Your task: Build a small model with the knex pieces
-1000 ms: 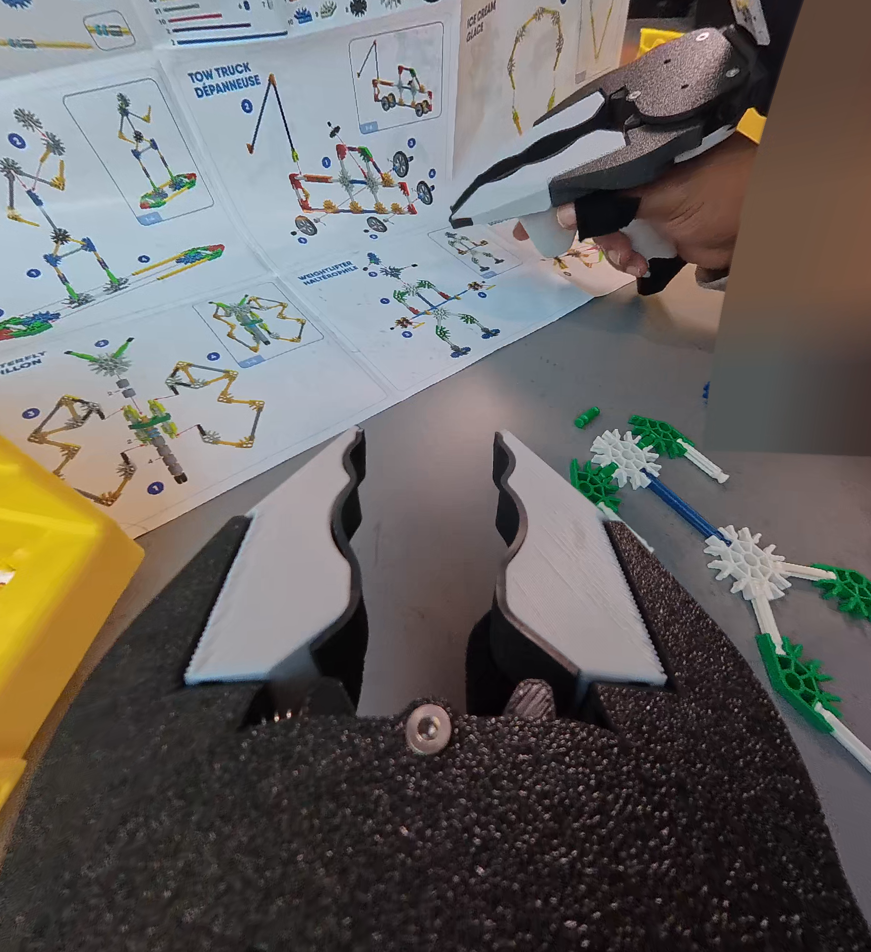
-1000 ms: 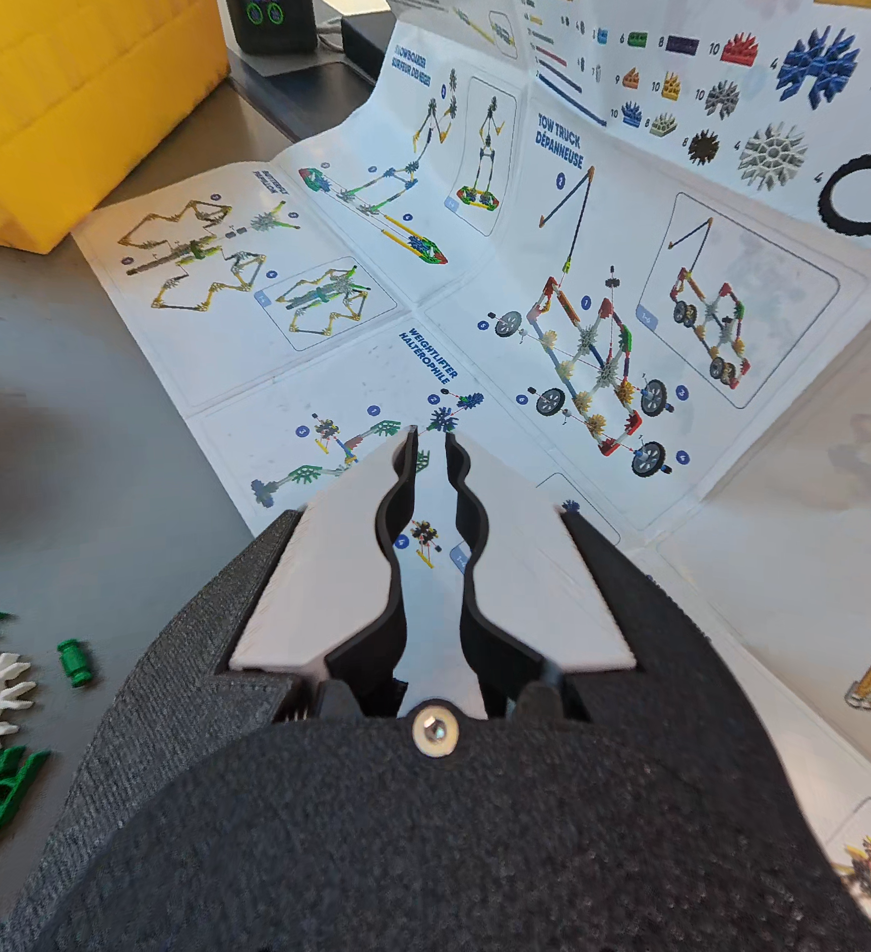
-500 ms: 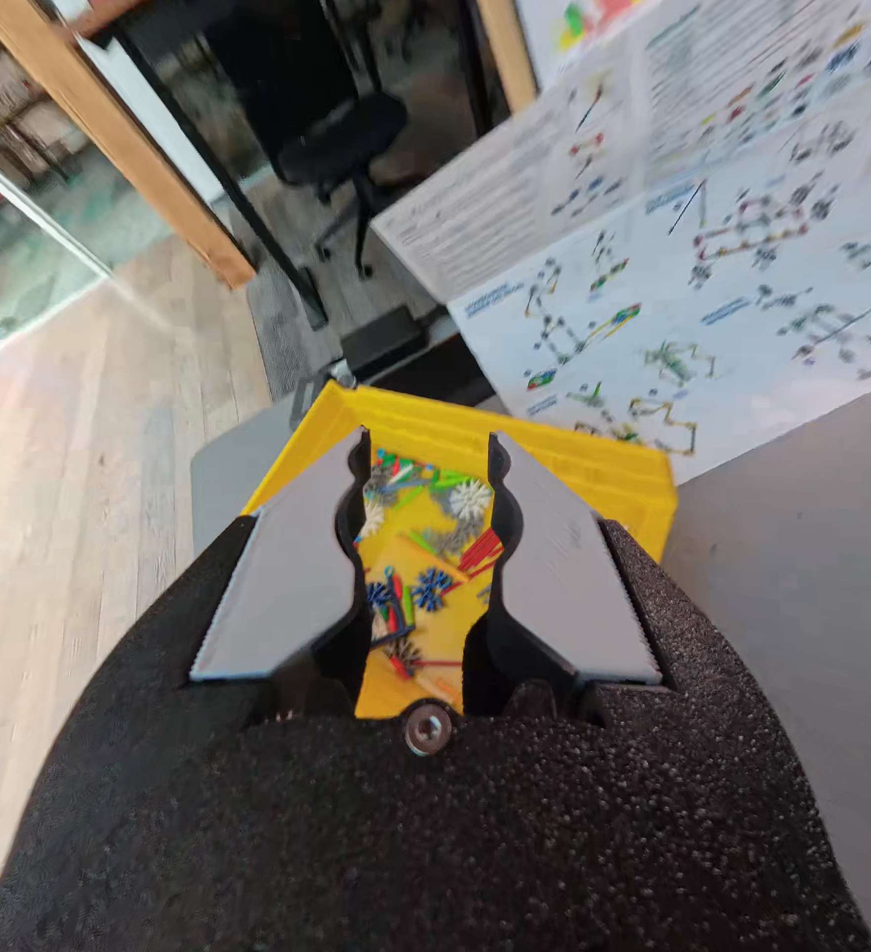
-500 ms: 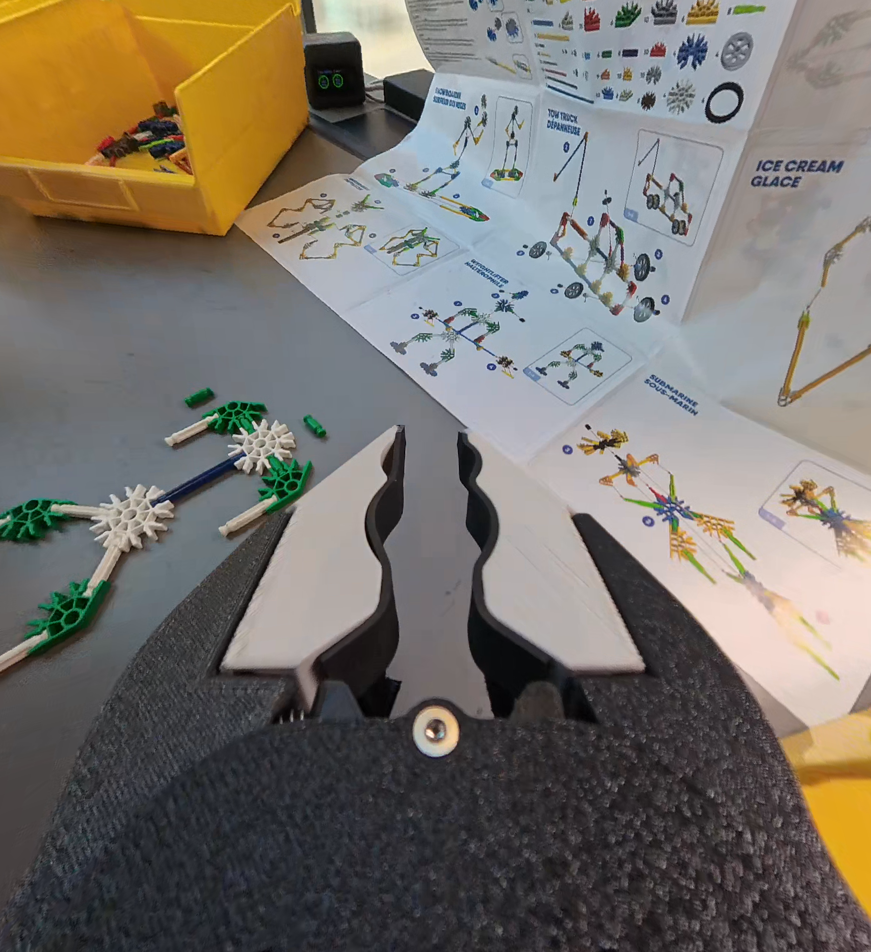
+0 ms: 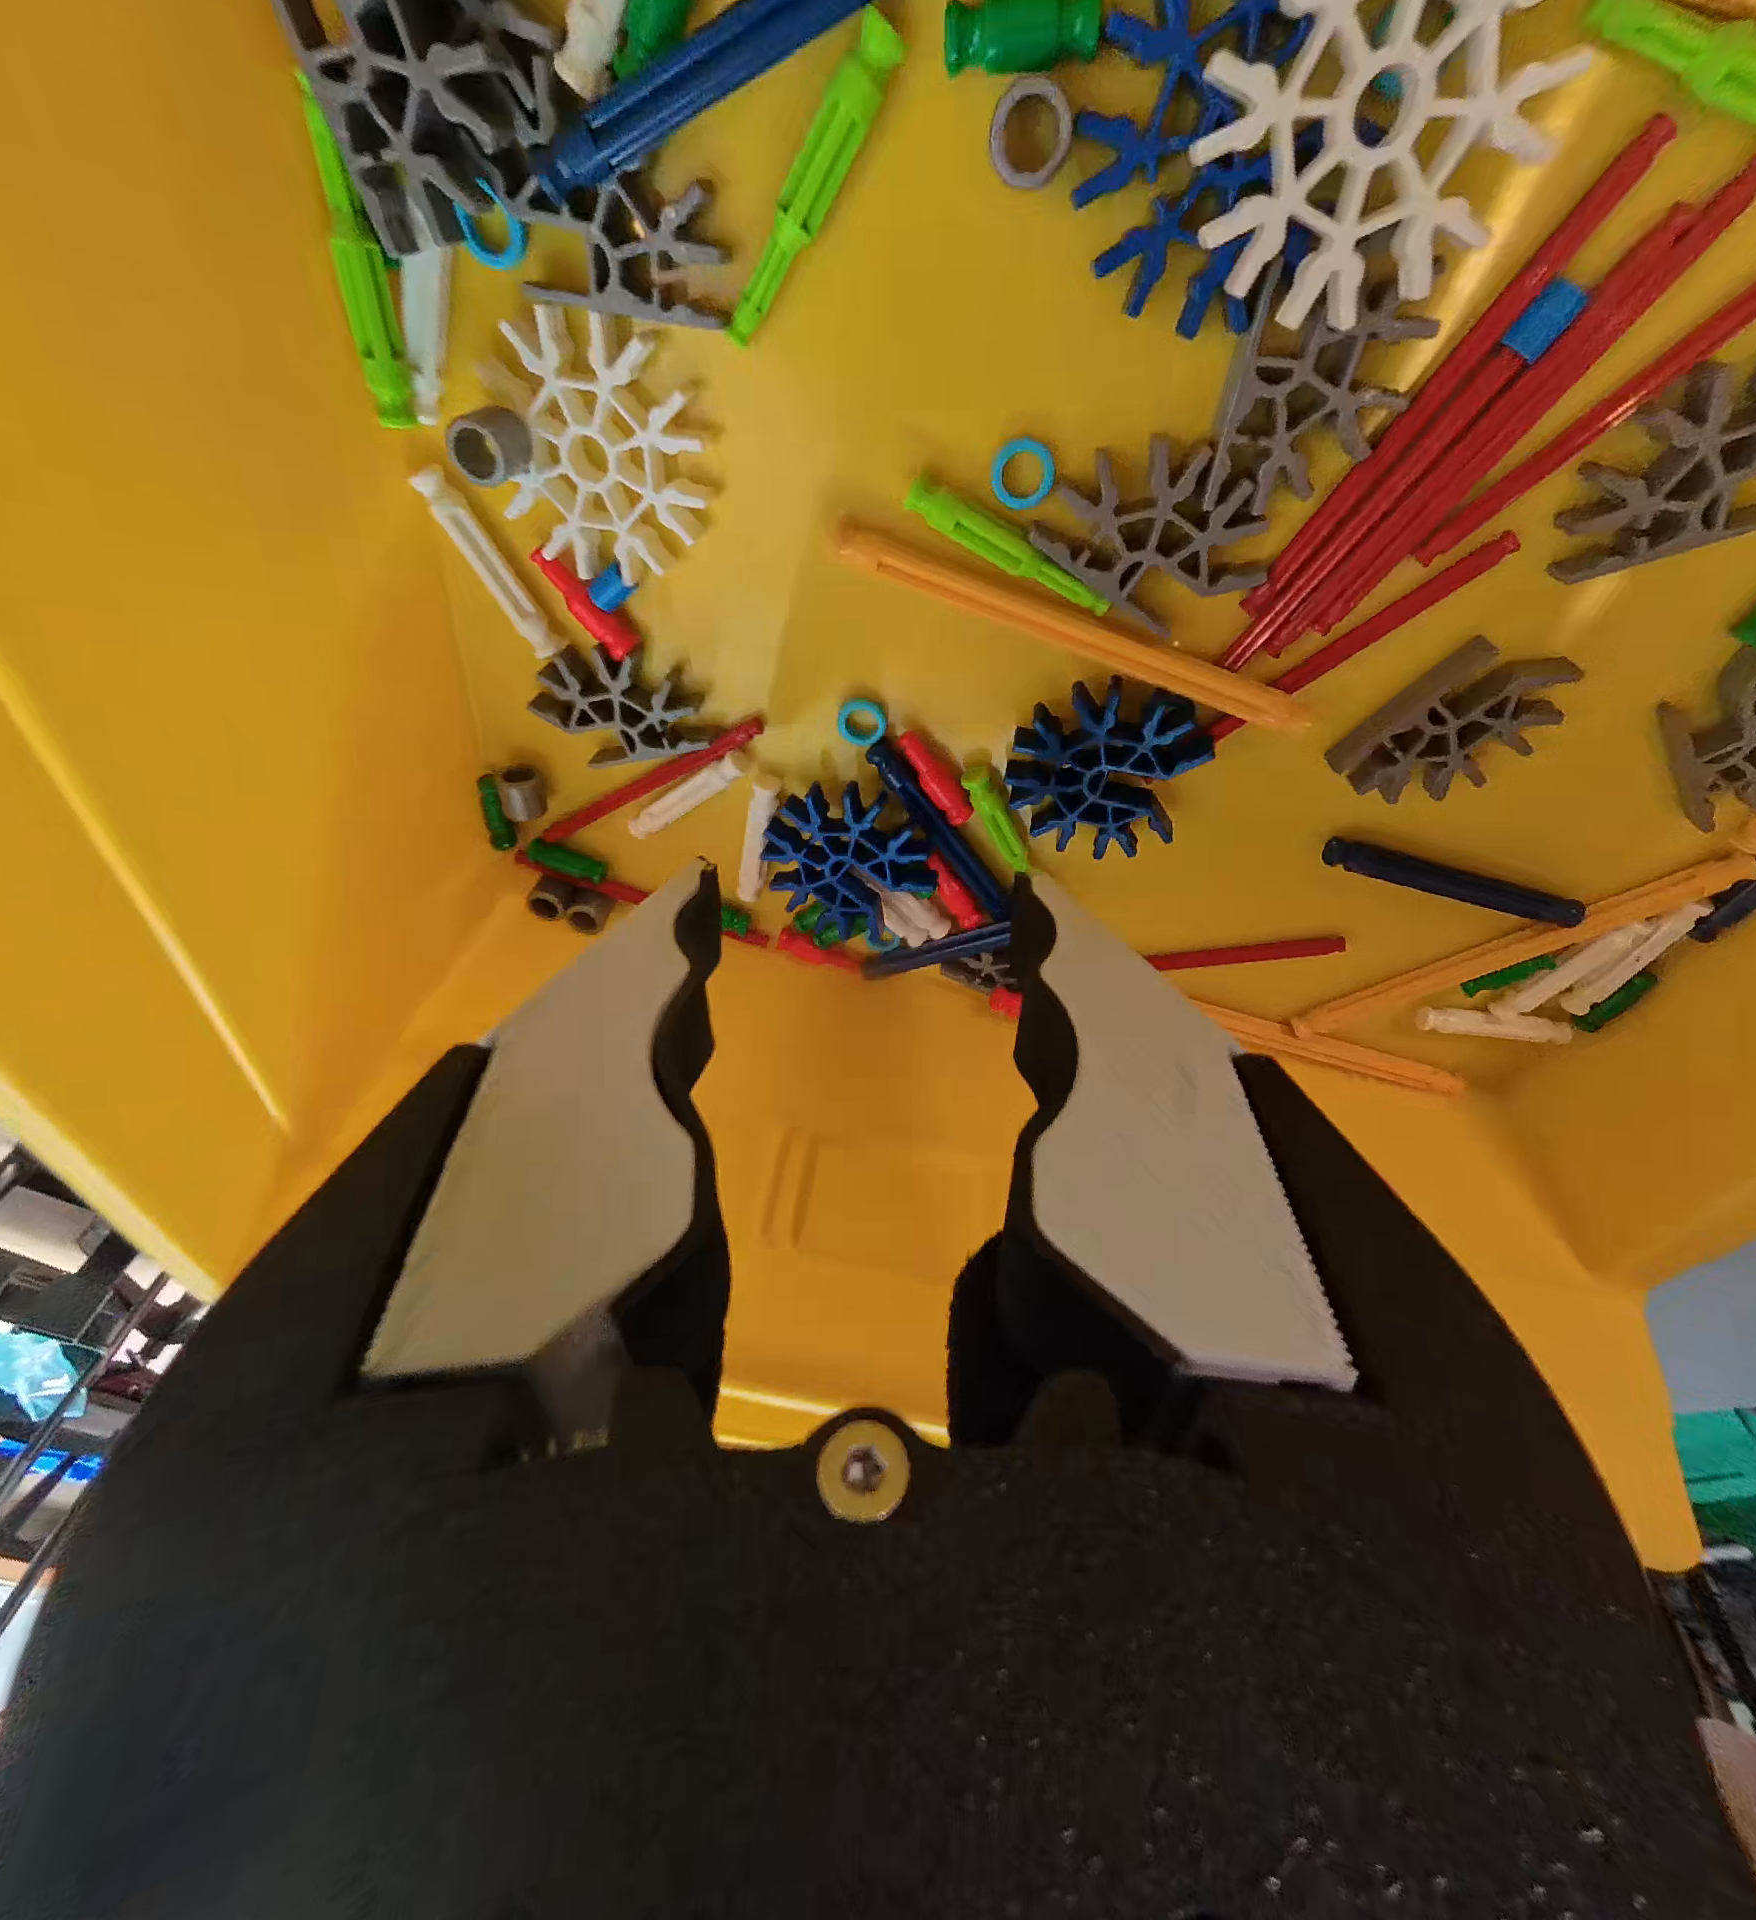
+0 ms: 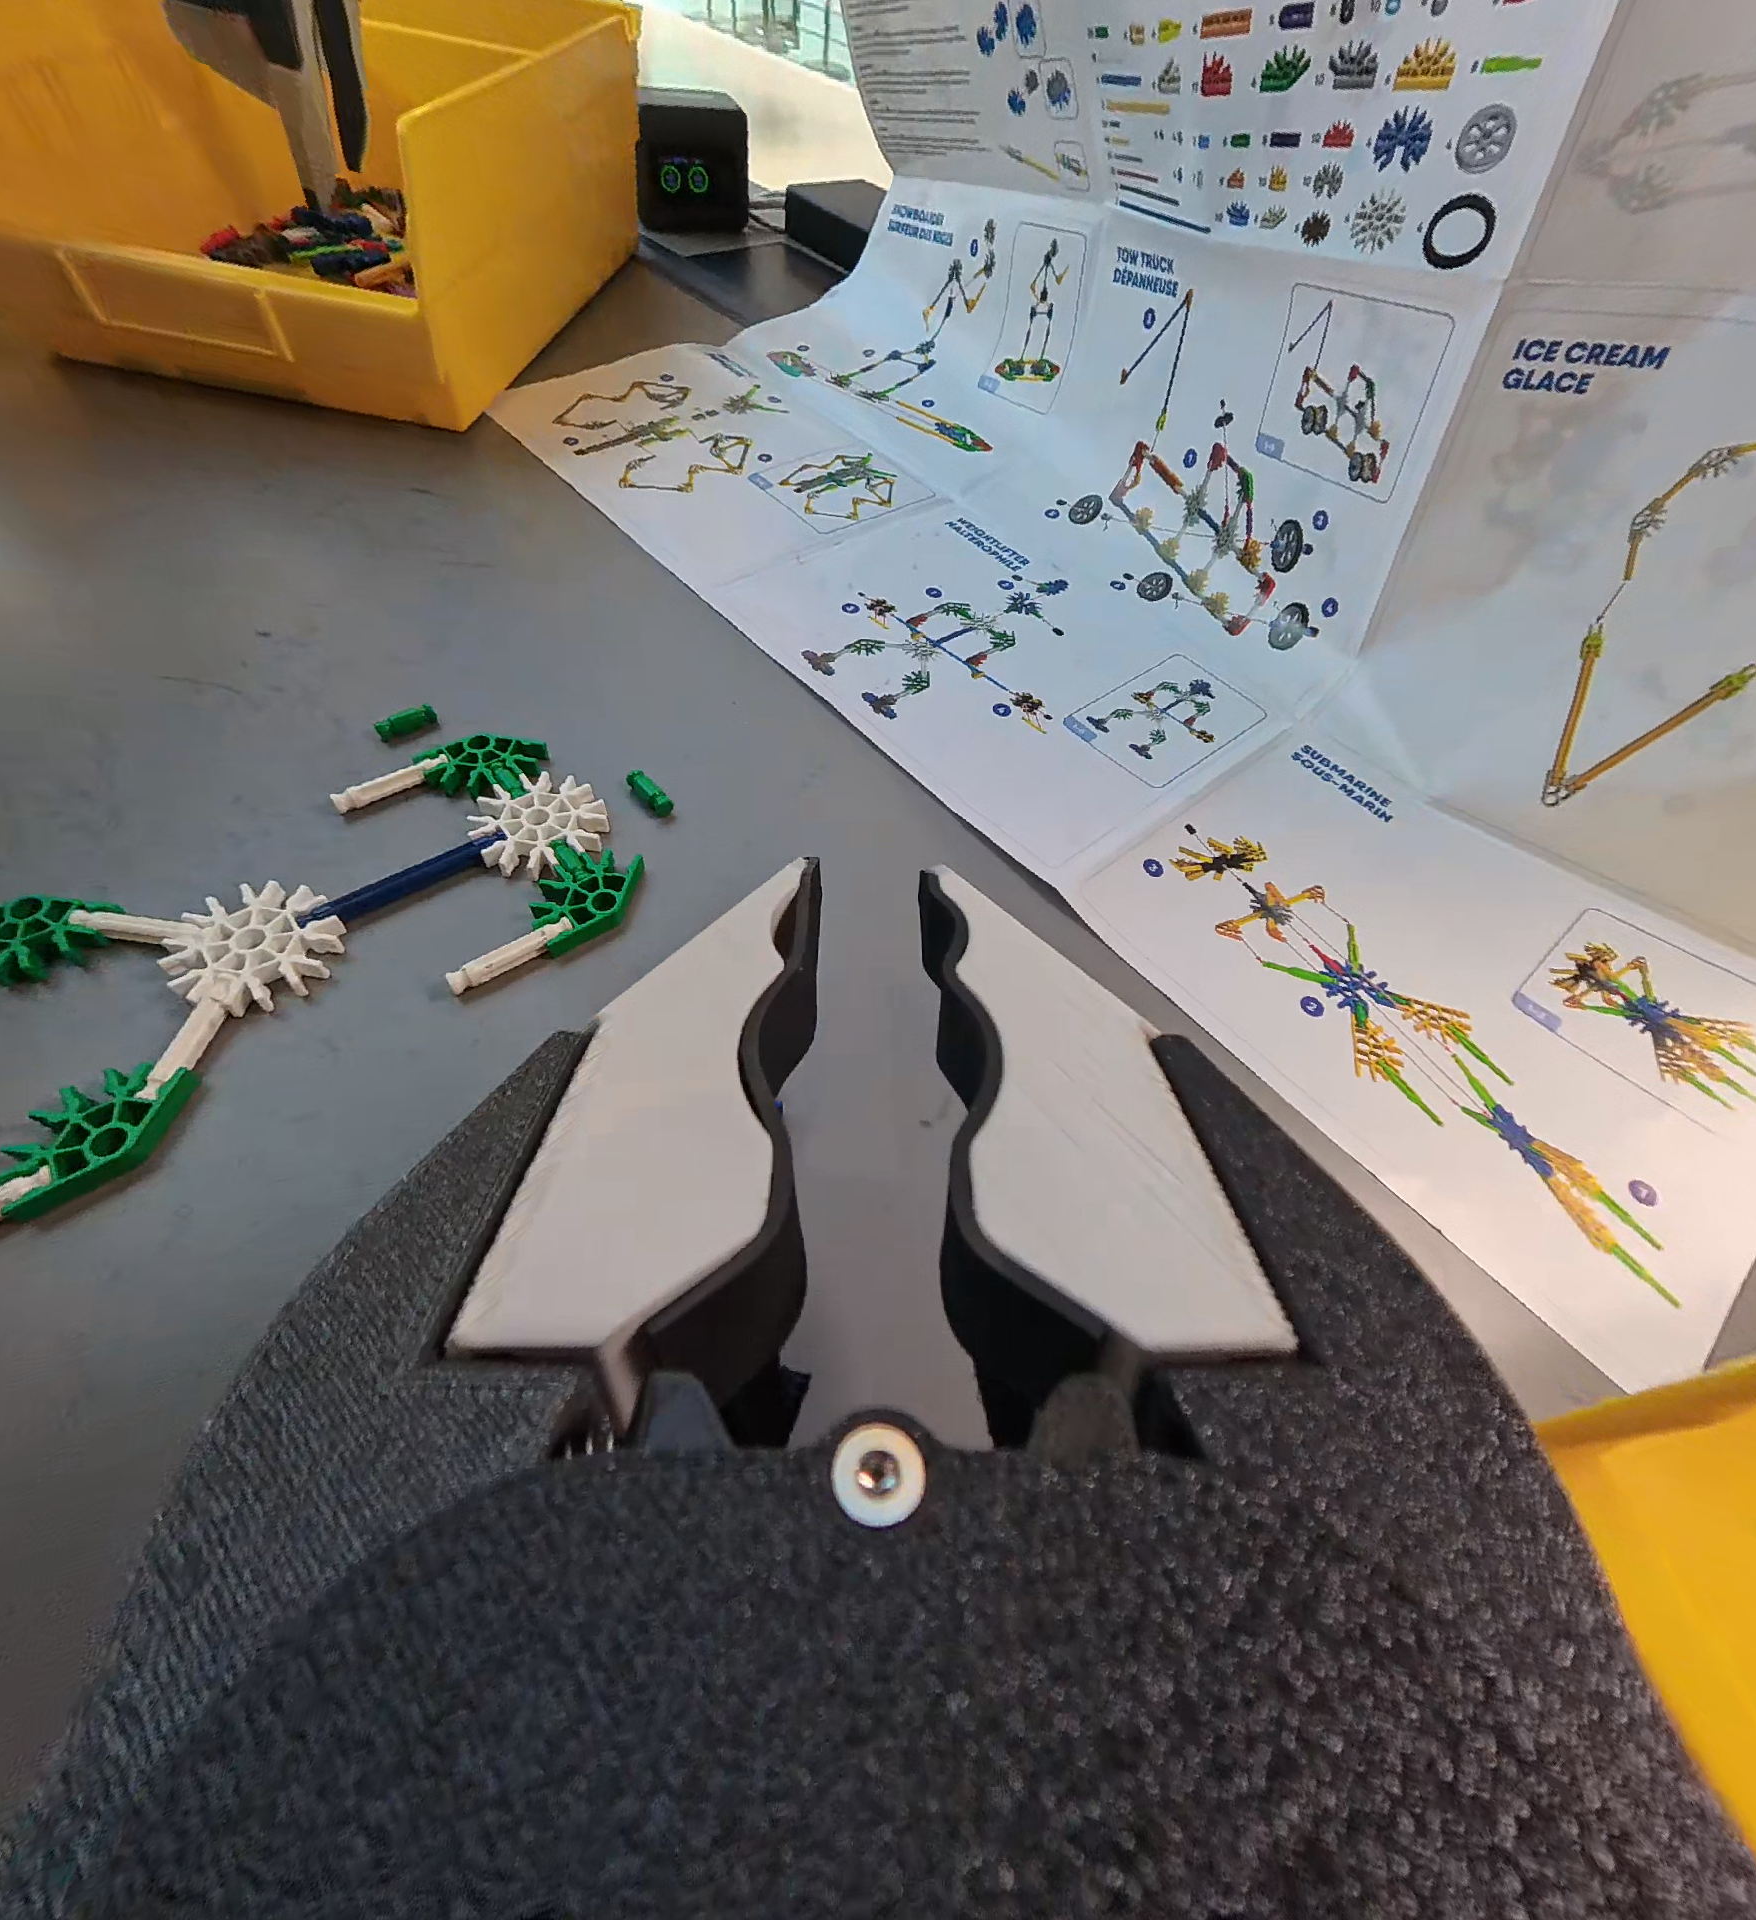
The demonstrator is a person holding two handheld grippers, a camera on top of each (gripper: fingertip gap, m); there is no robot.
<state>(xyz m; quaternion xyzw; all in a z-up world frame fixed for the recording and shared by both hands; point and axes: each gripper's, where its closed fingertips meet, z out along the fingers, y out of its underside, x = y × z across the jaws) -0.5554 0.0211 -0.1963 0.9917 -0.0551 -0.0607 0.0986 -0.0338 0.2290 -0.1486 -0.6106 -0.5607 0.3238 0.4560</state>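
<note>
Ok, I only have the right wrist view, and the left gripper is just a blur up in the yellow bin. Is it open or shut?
Observer: Open. The left gripper holds nothing, and its jaws are spread wide.
Operator: What lies between its fingertips?
Observer: A blue snowflake connector, lying among short rods near a corner of the yellow bin.
Operator: Any white ones in there?
Observer: Two. One white snowflake connector lies farther in on the left. A second white connector rests on top of blue ones beyond it.
</note>
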